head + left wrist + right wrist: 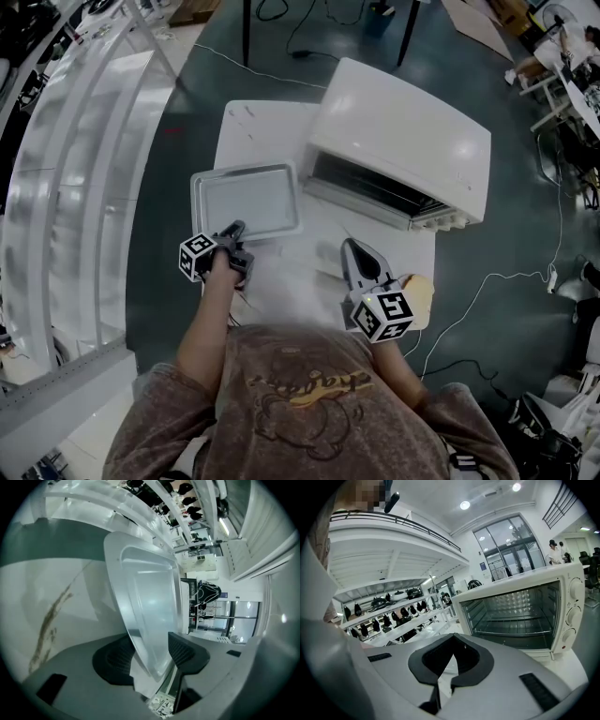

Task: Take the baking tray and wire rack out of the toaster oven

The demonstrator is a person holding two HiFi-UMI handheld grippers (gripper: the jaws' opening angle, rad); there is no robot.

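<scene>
Right gripper view: rack sits inside toaster oven.

The baking tray is a shallow, rectangular pan of silvery metal with rounded corners and a flat rim. It is empty and lies flat on the white tabletop, out of the oven and just to the left of it. The toaster oven is white and stands askew on the tabletop, its front open onto a shiny cavity, with three knobs down one side. The wire rack sits level inside, low in the cavity.
</scene>
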